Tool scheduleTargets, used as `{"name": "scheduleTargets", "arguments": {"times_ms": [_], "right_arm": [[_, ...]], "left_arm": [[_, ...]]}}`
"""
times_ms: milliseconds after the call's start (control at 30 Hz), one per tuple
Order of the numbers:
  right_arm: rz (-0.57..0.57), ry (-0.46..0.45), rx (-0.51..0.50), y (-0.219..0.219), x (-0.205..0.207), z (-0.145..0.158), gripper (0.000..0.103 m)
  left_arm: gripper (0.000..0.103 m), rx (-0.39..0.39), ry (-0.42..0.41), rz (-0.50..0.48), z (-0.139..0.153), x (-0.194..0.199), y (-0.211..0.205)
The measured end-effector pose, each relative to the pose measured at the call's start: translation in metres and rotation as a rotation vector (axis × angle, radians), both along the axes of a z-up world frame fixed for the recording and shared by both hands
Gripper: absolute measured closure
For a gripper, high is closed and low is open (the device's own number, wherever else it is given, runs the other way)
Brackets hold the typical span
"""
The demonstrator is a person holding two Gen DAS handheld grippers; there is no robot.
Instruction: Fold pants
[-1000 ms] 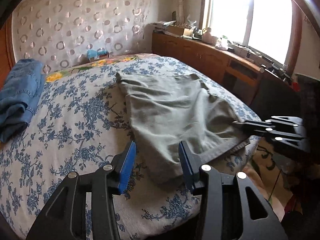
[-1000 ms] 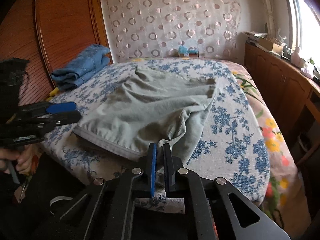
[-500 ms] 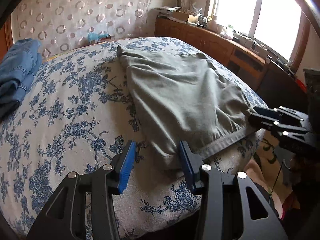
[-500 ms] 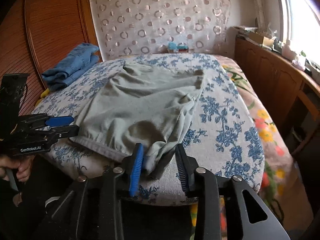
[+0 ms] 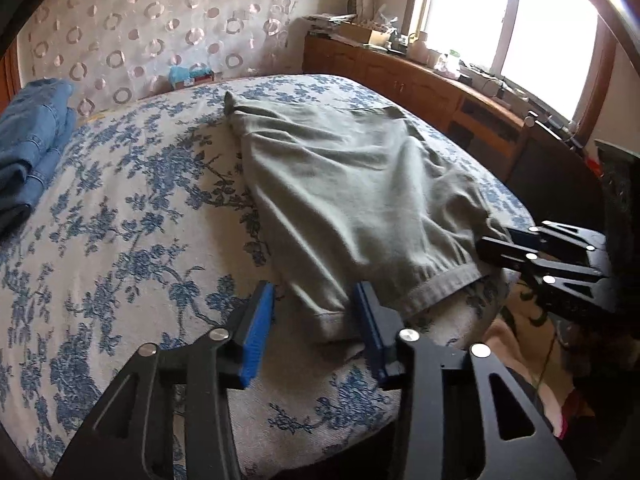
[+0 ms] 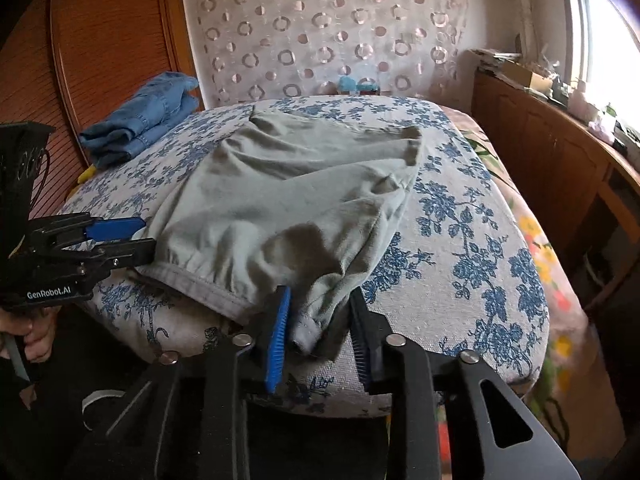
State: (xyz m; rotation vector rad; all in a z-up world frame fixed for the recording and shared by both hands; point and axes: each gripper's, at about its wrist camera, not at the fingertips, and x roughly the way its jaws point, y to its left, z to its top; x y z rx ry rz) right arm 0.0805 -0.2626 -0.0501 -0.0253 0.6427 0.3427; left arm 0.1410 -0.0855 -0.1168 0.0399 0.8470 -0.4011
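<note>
Grey-green pants (image 5: 340, 184) lie spread on the flowered bed (image 5: 120, 240), waistband at the near edge. My left gripper (image 5: 314, 316) straddles the waistband's left corner. Its jaws are closing, and the left pad (image 5: 256, 328) still stands clear of the cloth. In the right wrist view the pants (image 6: 280, 192) bunch up at their near right corner, which sits between the closing jaws of my right gripper (image 6: 320, 320). The cloth rests on the bed there, not lifted. Each gripper shows in the other's view: the right gripper (image 5: 492, 244) and the left gripper (image 6: 140, 236).
Folded blue jeans (image 5: 28, 148) (image 6: 140, 128) lie at the bed's far left by a wooden headboard panel (image 6: 100, 40). A long wooden cabinet (image 5: 420, 84) (image 6: 540, 152) cluttered on top runs along the right under the window. A hand (image 6: 36, 332) holds the left gripper.
The right gripper went from shut to open, then narrowed around the pants' corner. The left gripper came closer, onto the waistband's left corner, and its jaws narrowed slightly.
</note>
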Motion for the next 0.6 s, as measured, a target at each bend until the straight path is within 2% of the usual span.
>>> {"name": "scheduleTargets", "arguments": {"times_ms": [167,267,333,400,500,600], "right_arm": [[0.022,0.003,0.014,-0.002,0.002,-0.001,0.084],[0.030,0.002,0.022,-0.004,0.002,-0.002,0.089],[0.032,0.001,0.035,-0.006,0.002,-0.002,0.092],[0.042,0.000,0.048,-0.007,0.003,-0.001,0.094],[0.069,-0.011,0.053,-0.008,0.003,0.005,0.094],[0.087,-0.044,0.077,-0.011,-0.001,0.020,0.095]], "left_arm": [[0.067,-0.064,0.034,-0.013,0.000,-0.003,0.003],[0.072,-0.062,0.035,-0.016,-0.001,-0.006,0.000],[0.084,-0.074,0.039,-0.026,-0.001,-0.007,-0.001],[0.092,-0.045,0.016,-0.044,0.002,-0.008,-0.005],[0.094,-0.067,0.011,-0.050,0.012,-0.007,-0.002],[0.094,-0.097,-0.050,-0.048,0.038,-0.014,0.003]]}}
